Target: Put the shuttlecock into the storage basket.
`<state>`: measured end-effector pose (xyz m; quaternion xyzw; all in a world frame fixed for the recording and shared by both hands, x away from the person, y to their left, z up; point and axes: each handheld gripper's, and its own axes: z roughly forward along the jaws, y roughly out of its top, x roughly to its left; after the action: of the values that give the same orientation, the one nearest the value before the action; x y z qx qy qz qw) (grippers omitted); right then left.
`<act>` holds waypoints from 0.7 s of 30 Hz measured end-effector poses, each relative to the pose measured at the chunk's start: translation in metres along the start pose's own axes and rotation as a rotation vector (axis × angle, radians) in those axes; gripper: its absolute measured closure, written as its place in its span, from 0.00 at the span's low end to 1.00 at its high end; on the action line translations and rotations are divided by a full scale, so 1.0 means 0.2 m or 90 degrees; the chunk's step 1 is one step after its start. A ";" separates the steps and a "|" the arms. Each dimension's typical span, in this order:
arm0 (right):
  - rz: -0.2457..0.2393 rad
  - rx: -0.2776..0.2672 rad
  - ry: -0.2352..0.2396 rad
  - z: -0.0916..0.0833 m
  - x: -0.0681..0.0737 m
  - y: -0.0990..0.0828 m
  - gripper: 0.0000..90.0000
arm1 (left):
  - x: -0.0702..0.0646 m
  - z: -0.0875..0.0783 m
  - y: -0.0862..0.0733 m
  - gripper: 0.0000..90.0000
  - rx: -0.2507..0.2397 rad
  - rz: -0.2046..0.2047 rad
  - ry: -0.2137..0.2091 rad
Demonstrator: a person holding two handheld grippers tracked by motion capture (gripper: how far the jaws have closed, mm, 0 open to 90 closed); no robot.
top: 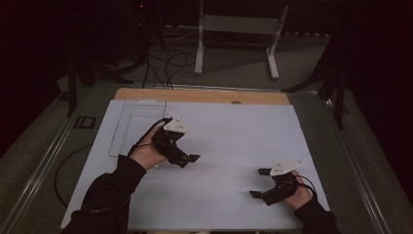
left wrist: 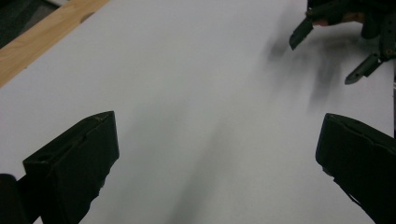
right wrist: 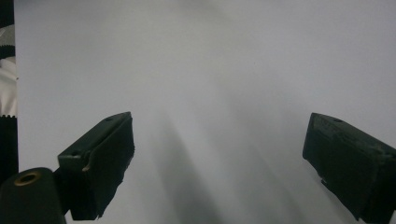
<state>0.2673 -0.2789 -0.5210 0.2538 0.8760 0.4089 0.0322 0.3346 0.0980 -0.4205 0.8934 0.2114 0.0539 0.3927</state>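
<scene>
My left gripper hovers over the left middle of the white board, held in a hand with a dark sleeve. In the left gripper view its jaws stand wide apart over bare white surface, so the left gripper is open and holds nothing. My right gripper sits near the board's front right, its two jaws spread and pointing left. The right gripper is likewise open over bare board. The left gripper view also catches the right gripper farther off, at the top right.
A clear plastic tray lies flat at the board's back left. A wooden strip runs along the far edge. Beyond the table stand a white frame and loose cables on the floor. Dark stands flank both sides.
</scene>
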 end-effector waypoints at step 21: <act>-0.002 0.001 0.001 0.00 0.01 0.00 0.10 | -0.12 0.13 -0.09 0.00 -0.020 0.045 -0.042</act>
<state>0.2661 -0.2773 -0.5203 0.2520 0.8769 0.4081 0.0321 0.3134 0.0813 -0.4506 0.8952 0.1656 0.0416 0.4117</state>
